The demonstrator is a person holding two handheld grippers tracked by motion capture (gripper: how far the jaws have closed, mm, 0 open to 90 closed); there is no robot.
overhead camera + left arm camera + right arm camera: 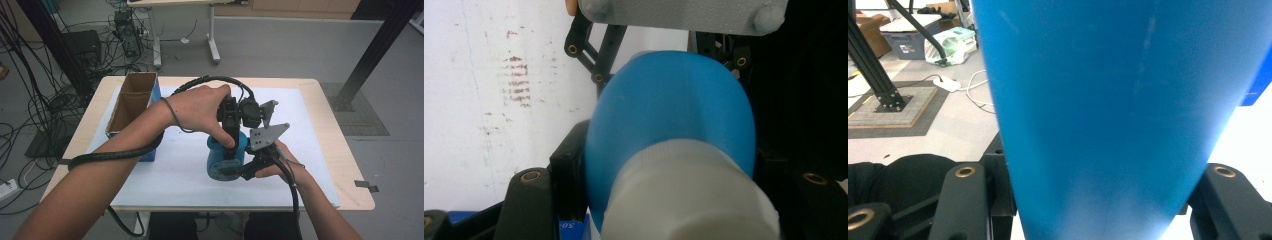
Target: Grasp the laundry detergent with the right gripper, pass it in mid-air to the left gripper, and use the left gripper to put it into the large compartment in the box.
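Observation:
A blue bottle (226,159) stands on the white mat in the middle of the table. My right gripper (248,169) comes in from the right, low down, and is shut on the bottle's body (1118,115), which sits between its two black jaws. My left gripper (231,131) points down from above, shut on the bottle's white cap (689,195). In the left gripper view the blue shoulder (674,110) bulges behind the cap, and the right gripper's grey plate (684,12) shows above it. Hands hide most of the bottle in the high view.
An open cardboard box with blue sides (132,102) stands at the table's left edge. The white mat (310,150) covers most of the wooden table (357,195). A black frame post (380,45) rises at the far right, and cables lie on the floor to the left.

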